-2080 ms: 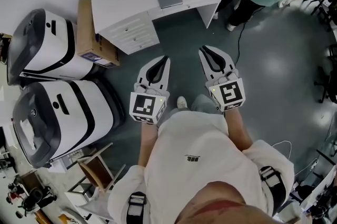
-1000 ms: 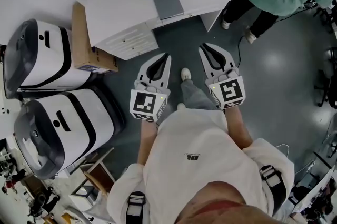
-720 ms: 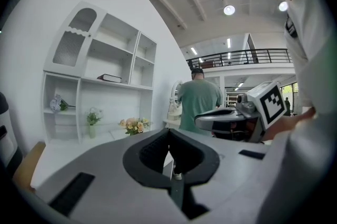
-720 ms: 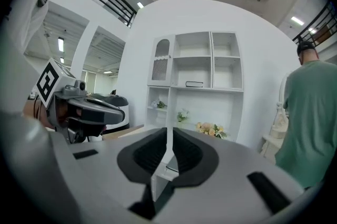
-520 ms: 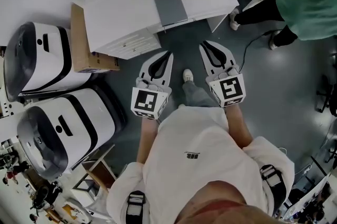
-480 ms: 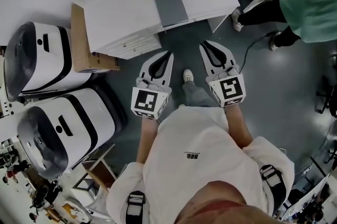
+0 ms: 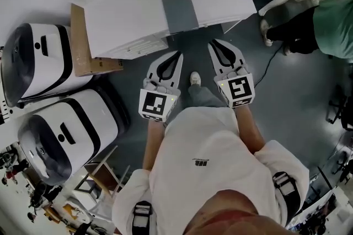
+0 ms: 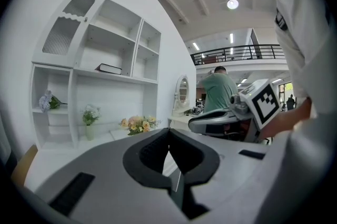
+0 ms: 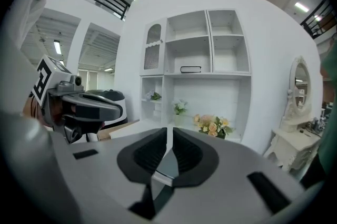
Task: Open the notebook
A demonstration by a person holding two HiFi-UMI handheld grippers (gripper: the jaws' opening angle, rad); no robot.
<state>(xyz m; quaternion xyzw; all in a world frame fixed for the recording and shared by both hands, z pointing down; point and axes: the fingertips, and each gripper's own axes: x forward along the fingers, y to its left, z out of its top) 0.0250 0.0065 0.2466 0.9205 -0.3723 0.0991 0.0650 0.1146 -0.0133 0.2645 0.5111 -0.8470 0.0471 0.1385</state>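
Just short of the closed notebook (image 7: 180, 11), left hand-held gripper (image 7: 176, 54) and right hand-held gripper (image 7: 215, 43) hover closed.

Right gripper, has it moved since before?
Yes. The right gripper has moved forward toward the white desk; its tips now almost reach the desk's front edge.

In the head view, both arms reach out from the torso toward 12 o'clock, with the left forearm (image 7: 152, 143) and the right forearm (image 7: 249, 128) bare. The left gripper (image 7: 177, 55) lies at 11 o'clock from the chest and leans toward 1 o'clock. The right gripper (image 7: 214, 43) lies at 1 o'clock and leans toward 11 o'clock. Their tips angle toward each other but stay apart, and the right one reaches a little farther out. The left gripper's jaws meet at the tips. The right gripper's jaws stand almost together, with only a thin slit between them. Neither gripper holds anything.
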